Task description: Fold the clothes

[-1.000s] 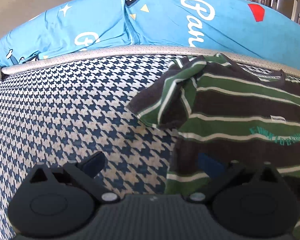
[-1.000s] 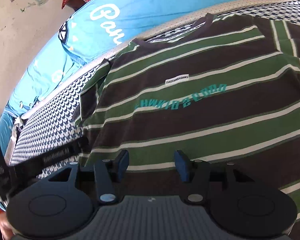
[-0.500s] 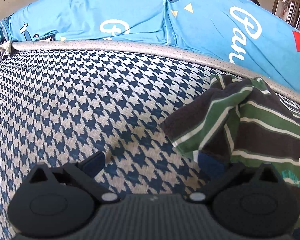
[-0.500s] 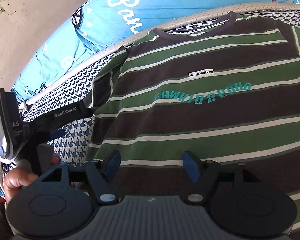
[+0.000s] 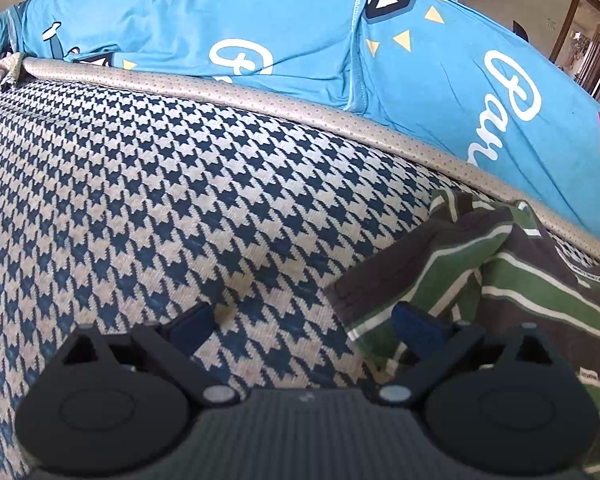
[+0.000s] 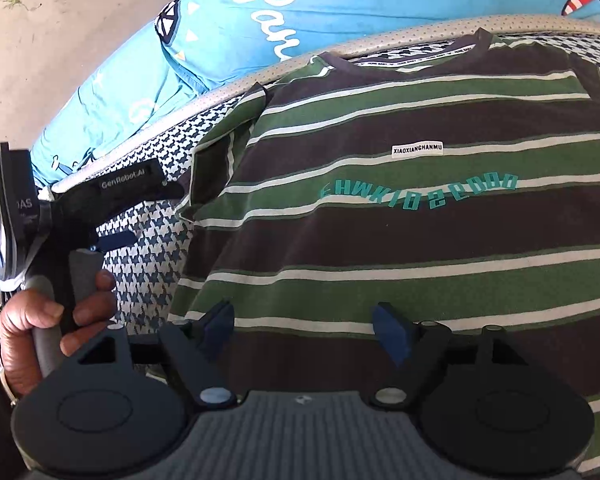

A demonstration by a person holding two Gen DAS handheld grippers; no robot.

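moved: left tool [image 5: 304, 322] has swung away from the shirt body since a second ago, so its view is now mostly houndstooth cover, with only the sleeve [image 5: 424, 276] at the right. Right tool [image 6: 304, 324] has pulled back a bit and spread its jaws wider.

shirt: green and brown striped tee [image 6: 400, 216], lying flat and face up on the houndstooth bed cover [image 5: 180, 200], collar toward the blue pillows [image 5: 284, 28], hem toward the tools. So the long axis runs away from the person.

sleeve: crumpled and doubled over on itself at the shirt's left edge, not laid out flat.

key relation: sleeve sits ahead and to the right of the left tool, just past its right finger [image 5: 414, 326]. That finger seems to be right over the sleeve's cuff edge; can't tell if it's actually touching. Left tool is clearly the nearer one.

left tool: jaws wide apart, nothing in them.

right tool: also spread wide and empty, hovering low over the lower front of the tee, near the hem.

hand: the person's left hand [image 6: 48, 320] shows in the right view, gripping the left tool's handle.

my guess: next is a grab on that sleeve to straighten or fold it in.
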